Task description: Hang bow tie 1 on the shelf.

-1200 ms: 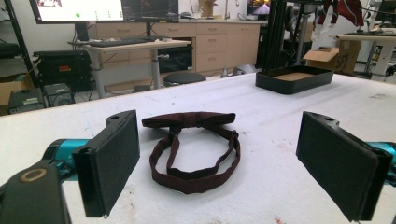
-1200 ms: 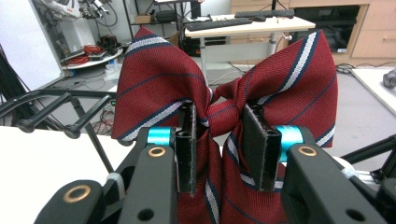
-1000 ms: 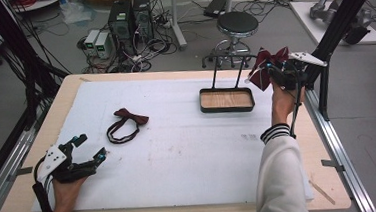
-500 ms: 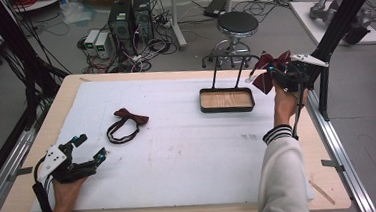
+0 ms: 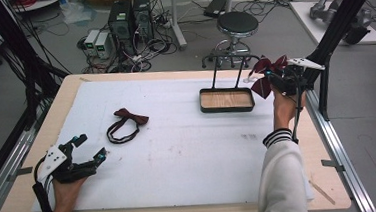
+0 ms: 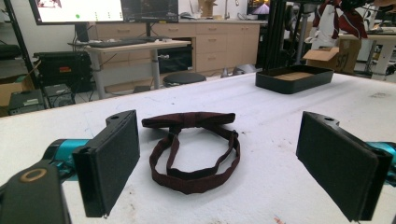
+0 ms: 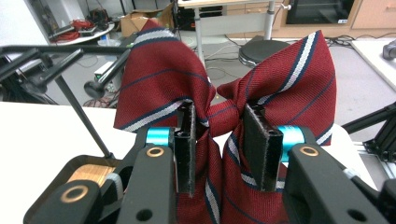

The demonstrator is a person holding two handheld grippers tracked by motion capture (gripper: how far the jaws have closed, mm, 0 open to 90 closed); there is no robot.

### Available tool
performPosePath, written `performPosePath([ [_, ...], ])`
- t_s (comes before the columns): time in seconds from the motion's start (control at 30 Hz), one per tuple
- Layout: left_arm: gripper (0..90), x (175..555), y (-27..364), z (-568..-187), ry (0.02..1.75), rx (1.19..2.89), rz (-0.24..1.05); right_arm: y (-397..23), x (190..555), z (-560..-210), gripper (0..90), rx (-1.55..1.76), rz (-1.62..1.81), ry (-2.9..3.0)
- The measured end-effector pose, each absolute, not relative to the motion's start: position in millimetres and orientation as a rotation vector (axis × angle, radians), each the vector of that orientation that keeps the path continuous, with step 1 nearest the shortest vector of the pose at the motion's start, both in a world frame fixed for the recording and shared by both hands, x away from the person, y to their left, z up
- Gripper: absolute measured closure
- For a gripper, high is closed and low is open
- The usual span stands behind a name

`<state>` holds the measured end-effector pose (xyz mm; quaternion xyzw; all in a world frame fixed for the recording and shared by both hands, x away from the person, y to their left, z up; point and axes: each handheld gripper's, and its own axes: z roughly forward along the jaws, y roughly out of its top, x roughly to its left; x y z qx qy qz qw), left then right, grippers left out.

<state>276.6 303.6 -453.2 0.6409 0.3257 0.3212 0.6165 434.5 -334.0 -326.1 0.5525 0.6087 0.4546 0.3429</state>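
My right gripper (image 7: 219,144) is shut on the knot of a red striped bow tie (image 7: 299,88), held in the air at the table's far right, beside the rack (image 5: 233,62) that rises from a black tray (image 5: 227,100). In the high view the same bow tie (image 5: 263,78) hangs just right of the rack's bar, with the right gripper (image 5: 273,78) behind it. A dark maroon bow tie (image 5: 125,122) with its strap looped lies flat on the white mat. My left gripper (image 5: 89,147) rests open near the front left corner, and its jaws frame the maroon bow tie (image 6: 194,144) from a distance.
The black tray (image 7: 56,186) has a wooden floor and stands at the back right of the white mat (image 5: 189,151). A black frame post (image 5: 341,30) rises beyond the table's right edge. A stool (image 5: 238,25) and computers stand past the far edge.
The right gripper with the striped bow tie has shifted slightly nearer the rack's bar. The left gripper has stayed where it was.
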Motion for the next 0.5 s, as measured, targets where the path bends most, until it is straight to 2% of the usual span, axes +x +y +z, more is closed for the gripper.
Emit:
performPosePath([
  [0.5,13.8,276,303,-453,0.749,1.476,0.74,-322,433,-332,67.2,1.41,1.149,1.685],
])
